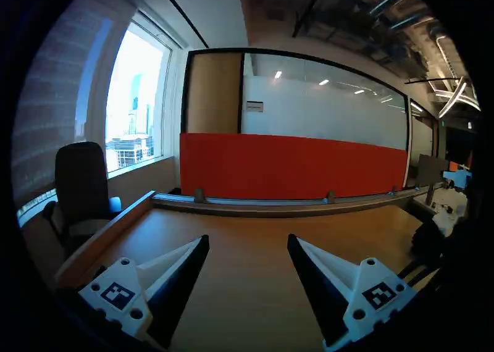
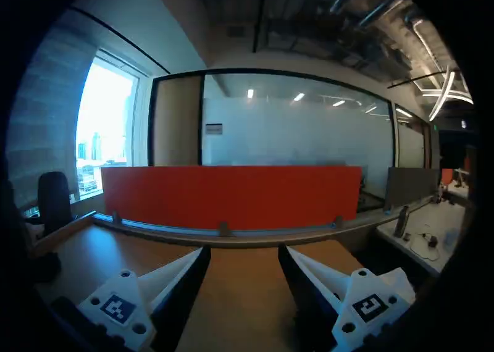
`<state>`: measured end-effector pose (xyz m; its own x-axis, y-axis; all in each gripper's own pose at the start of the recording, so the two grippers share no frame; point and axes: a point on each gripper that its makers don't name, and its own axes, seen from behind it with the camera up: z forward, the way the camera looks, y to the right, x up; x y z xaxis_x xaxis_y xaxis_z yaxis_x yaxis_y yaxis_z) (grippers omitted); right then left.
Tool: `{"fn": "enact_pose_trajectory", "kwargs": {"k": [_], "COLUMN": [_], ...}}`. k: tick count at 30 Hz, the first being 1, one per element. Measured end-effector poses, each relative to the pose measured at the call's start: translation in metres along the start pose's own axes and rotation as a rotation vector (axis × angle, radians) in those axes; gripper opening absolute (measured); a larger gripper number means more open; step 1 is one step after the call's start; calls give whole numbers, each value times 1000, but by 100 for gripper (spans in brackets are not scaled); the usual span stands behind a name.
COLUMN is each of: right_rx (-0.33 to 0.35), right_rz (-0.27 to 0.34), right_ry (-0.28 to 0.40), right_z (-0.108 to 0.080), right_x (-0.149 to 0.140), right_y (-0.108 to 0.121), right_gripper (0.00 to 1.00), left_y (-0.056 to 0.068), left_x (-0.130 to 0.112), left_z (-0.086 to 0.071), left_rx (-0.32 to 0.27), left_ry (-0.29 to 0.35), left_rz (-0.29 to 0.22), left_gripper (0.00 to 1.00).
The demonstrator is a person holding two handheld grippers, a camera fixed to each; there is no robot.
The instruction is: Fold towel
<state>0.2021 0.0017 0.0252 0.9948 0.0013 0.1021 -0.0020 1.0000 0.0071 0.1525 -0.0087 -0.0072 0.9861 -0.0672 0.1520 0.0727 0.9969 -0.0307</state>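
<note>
My left gripper (image 1: 247,244) is held level above a wooden desk (image 1: 247,234), its two white and black fingers spread apart with nothing between them. In the right gripper view, my right gripper (image 2: 244,253) also stands open over the same desk (image 2: 241,290), empty between its fingers. I see no towel on the bare wood ahead of either gripper.
An orange partition (image 1: 290,167) runs along the desk's far edge, with a glass wall behind. A black office chair (image 1: 80,185) stands at the left by the window (image 1: 136,111). A neighbouring white desk (image 2: 426,234) with cables lies to the right.
</note>
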Motion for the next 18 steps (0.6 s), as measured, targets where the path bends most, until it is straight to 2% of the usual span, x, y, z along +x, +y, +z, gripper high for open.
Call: {"fn": "enact_pose_trajectory", "kwargs": {"k": [9,18], "right_rx": [10,-2], "right_rz": [-31,-41], "right_ry": [-7,-23], "right_z": [1,3], "right_x": [4,1], "right_y": [-14,-15], "right_gripper": [84,84], "left_y": [1,1], "left_x": [-10,-15], "left_z": [5,4], "left_rx": [4,4], "left_ry": [10,55], "left_rz": [7,12], "left_gripper": [94,94]}}
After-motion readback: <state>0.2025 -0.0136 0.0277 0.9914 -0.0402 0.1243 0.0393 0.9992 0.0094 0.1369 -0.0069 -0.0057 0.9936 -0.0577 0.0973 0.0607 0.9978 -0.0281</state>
